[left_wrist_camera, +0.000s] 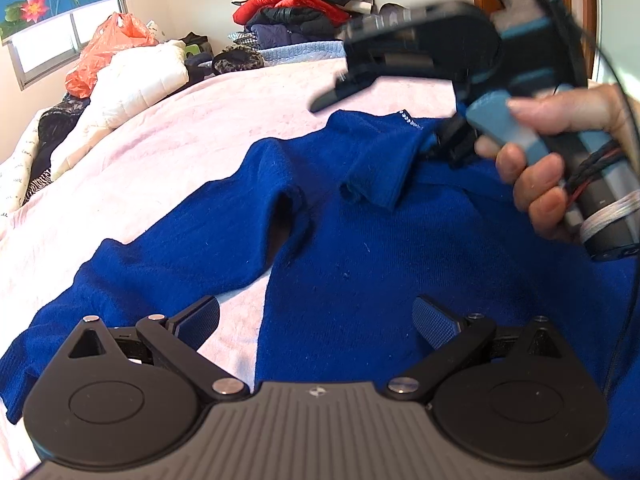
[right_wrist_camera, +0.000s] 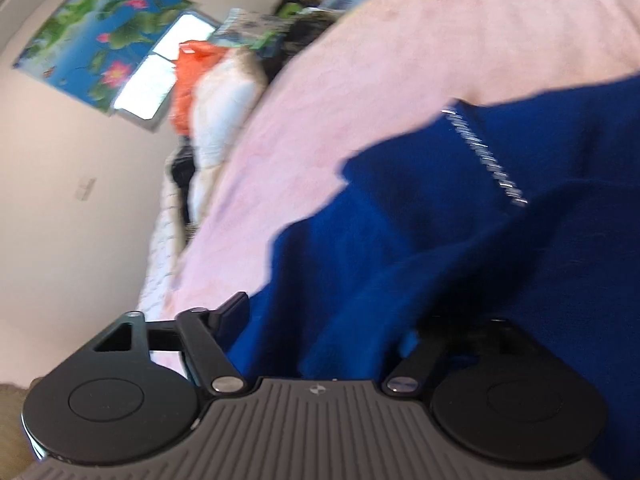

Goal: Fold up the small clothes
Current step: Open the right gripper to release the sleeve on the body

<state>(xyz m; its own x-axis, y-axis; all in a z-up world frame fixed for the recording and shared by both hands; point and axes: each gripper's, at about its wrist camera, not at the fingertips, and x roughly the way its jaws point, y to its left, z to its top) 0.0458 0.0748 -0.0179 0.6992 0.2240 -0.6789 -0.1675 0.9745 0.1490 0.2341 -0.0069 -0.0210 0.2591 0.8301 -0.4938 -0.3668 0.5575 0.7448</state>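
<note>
On the pink bed cover point(left_wrist_camera: 200, 120): left claw point(left_wrist_camera: 316, 322), wide open, empty, poised above the blue sweater point(left_wrist_camera: 360, 248), which lay spread flat. Beyond it, right claw point(right_wrist_camera: 320, 320), jaws parted, cloth loose between them, not gripped, at the turned-in sleeve point(left_wrist_camera: 372, 168). Step: sleeve fold just laid. Next, probably the other sleeve. Farther back, piled clothes point(left_wrist_camera: 304, 4).
</note>
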